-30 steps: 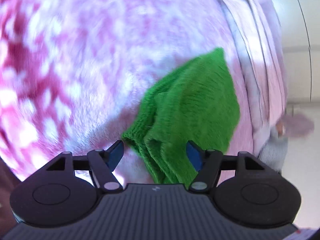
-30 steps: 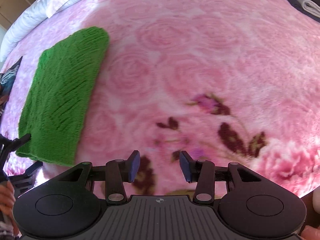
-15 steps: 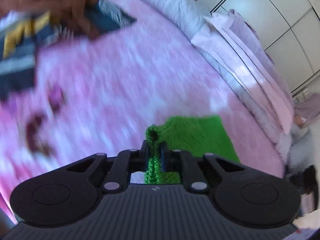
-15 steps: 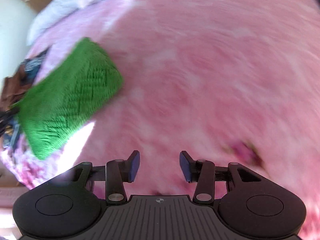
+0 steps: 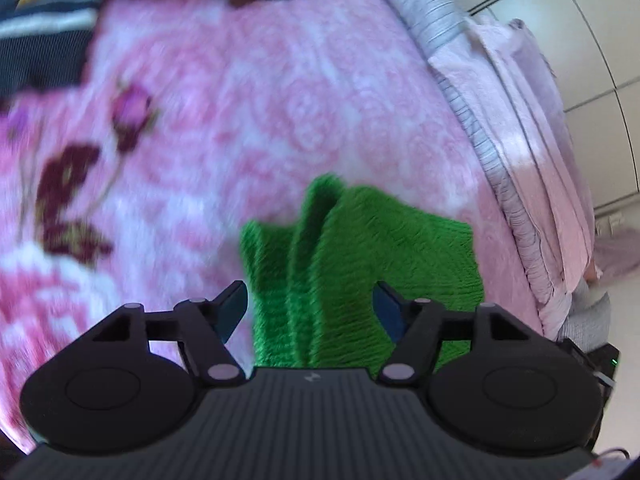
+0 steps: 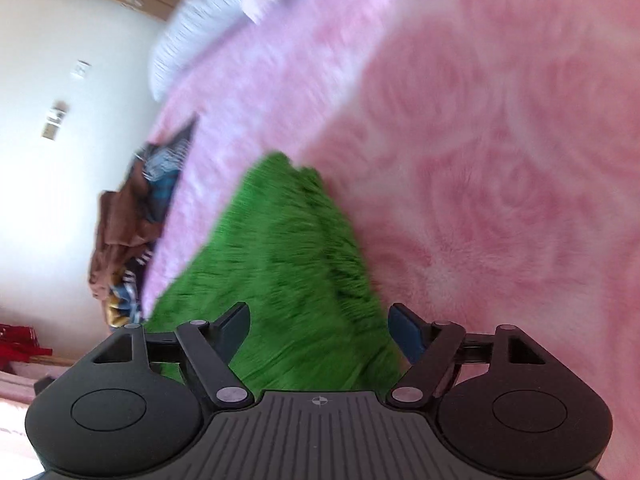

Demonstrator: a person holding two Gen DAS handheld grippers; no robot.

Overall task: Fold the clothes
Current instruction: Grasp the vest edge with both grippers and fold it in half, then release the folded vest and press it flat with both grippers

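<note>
A folded green knit garment (image 5: 360,272) lies on the pink floral blanket (image 5: 240,120). My left gripper (image 5: 310,308) is open, its blue-padded fingers spread on either side of the garment's near edge, nothing pinched. In the right wrist view the same green knit (image 6: 288,280) fills the space ahead of my right gripper (image 6: 320,328), which is also open and straddles the cloth's near part. Both views are motion-blurred.
A pile of dark striped and brown clothes (image 5: 60,12) lies at the blanket's far corner, also seen as a clothes heap (image 6: 128,220) at the bed's edge. Folded pale pink bedding (image 5: 532,160) runs along the right side. White cupboard doors (image 5: 592,40) stand beyond.
The left gripper, shut on the green knit half a second ago, has opened and let it go. The right gripper swung over to the garment and opened wider.
</note>
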